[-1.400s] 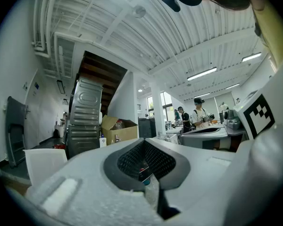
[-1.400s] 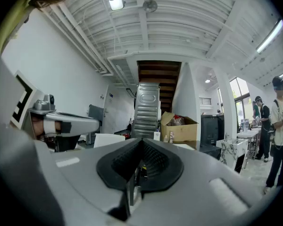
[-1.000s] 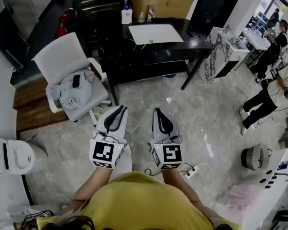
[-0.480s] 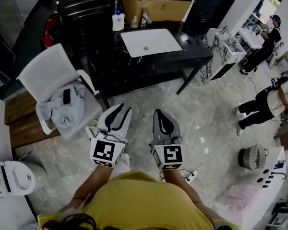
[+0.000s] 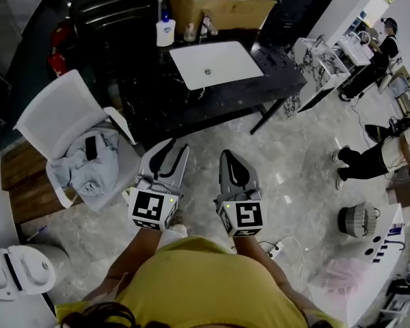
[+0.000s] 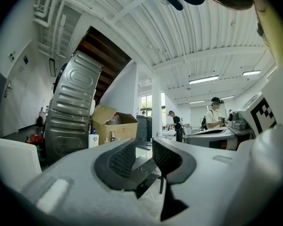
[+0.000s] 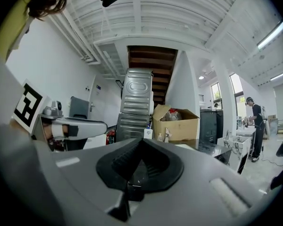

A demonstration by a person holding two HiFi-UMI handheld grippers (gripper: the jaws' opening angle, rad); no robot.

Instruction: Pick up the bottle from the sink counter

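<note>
The black counter (image 5: 191, 100) holds a white sink (image 5: 216, 64), a bottle (image 5: 165, 31) and a cardboard box (image 5: 222, 9).

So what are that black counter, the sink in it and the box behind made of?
The counter looks like polished black stone, maybe marble: dark gloss with pale veins. The sink seems glazed white ceramic, smooth and evenly bright, though resin is possible. The box is plain brown cardboard, matte, flaps open.
</note>
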